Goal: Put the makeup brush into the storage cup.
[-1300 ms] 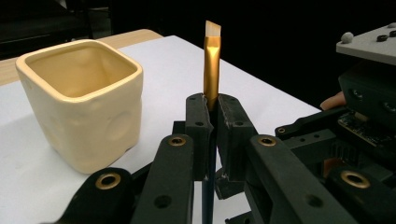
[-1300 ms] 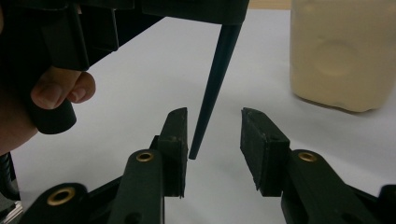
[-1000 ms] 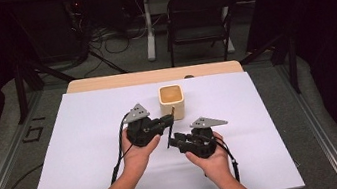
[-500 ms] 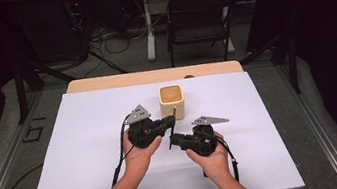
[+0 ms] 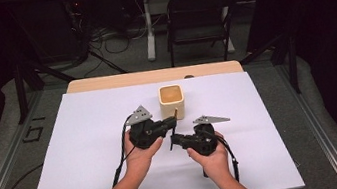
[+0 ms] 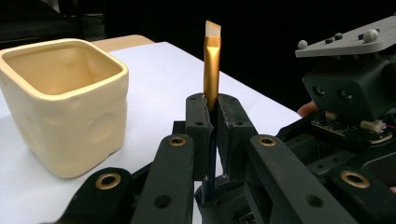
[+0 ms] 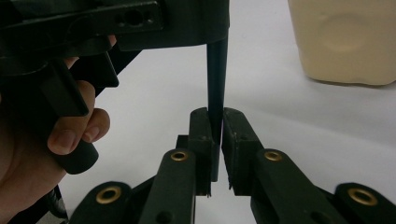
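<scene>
One brush (image 6: pixel 211 60), one cream cup (image 5: pixel 172 101), two grippers and one white sheet (image 5: pixel 87 137) over the table make up the count. The brush is held between the two grippers, just in front of the cup and above the sheet. Its long axis runs roughly upright, slightly tilted, in the left gripper view, with the bristle end pointing up and the dark handle going down. The brush has a short, pale, angled tuft of bristles, a shiny gold ferrule below that, and a thin dark handle (image 7: pixel 217 79). The left gripper (image 6: pixel 212 109) has its fingers narrow and clamped on the brush just below the ferrule. The right gripper (image 7: pixel 214 122) has just been closing its jaws, and its fingers now stand narrow with the lower part of the handle pinched between the pads. In the high view the left gripper (image 5: pixel 173 120) and right gripper (image 5: pixel 173 139) sit close together, tips nearly meeting. The cup is square-sided with rounded corners and shallow dimples.
</scene>
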Available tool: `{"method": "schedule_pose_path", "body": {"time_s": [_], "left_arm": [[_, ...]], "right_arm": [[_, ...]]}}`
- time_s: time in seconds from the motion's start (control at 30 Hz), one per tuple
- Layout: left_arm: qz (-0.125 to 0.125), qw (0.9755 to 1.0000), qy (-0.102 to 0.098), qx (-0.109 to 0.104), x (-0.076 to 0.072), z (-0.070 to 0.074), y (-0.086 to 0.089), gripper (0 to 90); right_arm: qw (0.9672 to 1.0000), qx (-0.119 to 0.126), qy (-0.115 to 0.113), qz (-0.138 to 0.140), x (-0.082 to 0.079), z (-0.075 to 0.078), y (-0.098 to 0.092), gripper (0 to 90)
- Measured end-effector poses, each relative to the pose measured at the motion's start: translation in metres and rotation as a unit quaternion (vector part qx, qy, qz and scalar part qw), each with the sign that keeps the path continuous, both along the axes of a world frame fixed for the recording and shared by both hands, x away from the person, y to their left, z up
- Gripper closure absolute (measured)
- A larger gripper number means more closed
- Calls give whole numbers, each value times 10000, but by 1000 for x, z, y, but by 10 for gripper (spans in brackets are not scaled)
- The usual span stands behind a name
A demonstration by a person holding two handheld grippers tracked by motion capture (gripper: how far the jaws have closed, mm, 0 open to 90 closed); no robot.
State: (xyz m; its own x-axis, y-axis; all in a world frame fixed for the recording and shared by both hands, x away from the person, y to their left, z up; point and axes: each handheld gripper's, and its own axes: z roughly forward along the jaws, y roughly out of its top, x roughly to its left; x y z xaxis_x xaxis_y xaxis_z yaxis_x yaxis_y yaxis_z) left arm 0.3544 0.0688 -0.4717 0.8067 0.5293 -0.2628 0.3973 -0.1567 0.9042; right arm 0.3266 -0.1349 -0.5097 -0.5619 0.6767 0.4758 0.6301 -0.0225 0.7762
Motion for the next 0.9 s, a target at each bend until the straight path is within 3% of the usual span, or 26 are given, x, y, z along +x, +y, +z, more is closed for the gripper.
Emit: {"method": "schedule_pose_path", "body": {"time_s": [0.47, 0.9], "left_arm": [[-10, 10000, -28, 51, -1, 0, -1, 840], [-59, 10000, 39, 36, 1, -1, 0, 777]], "right_arm": [[10000, -18, 10, 47, 0, 0, 0, 846], [9988, -424, -227, 107, -2, 2, 3, 849]]}}
